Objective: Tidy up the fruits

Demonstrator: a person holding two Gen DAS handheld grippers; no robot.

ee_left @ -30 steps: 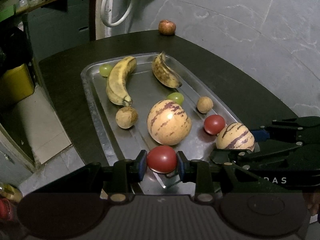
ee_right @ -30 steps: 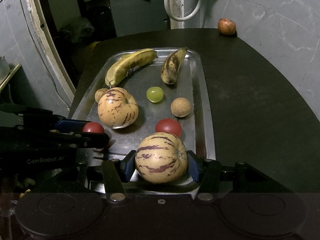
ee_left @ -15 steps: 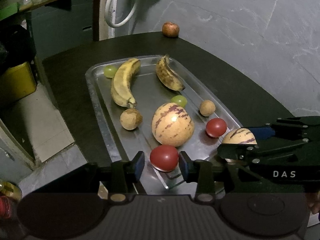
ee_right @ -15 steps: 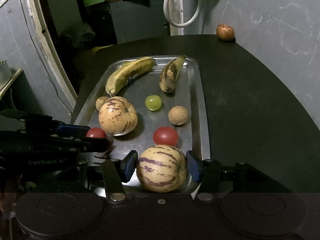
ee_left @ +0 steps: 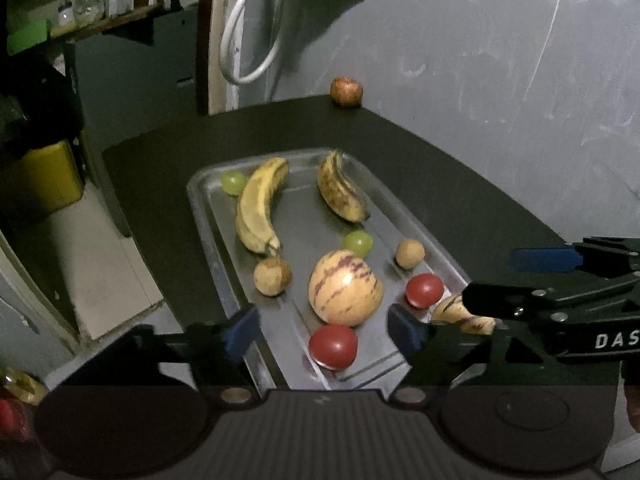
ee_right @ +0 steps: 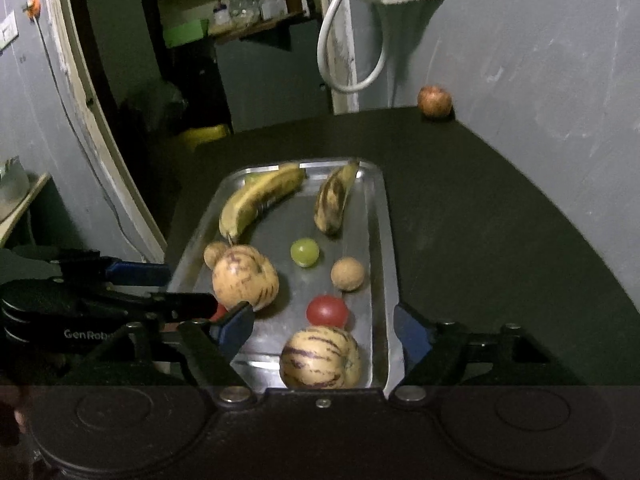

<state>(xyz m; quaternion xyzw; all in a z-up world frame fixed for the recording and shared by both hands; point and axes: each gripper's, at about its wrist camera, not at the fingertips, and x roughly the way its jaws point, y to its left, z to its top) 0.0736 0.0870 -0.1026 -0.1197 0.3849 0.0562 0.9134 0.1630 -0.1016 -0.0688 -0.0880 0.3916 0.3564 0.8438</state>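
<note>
Round red tomato lies on silver metal tray, between opening jaws of left tool, untouched. Right tool opening around striped yellow melon, pads apart.

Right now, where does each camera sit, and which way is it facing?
Left wrist: on the left tool, looking down over the metal tray; its opening fingers straddle a red tomato; right tool at right.
Right wrist: on the right tool, facing the tray; its opening fingers straddle a striped melon; left tool at left.
Shared: both bananas, and an apple by the wall.
</note>
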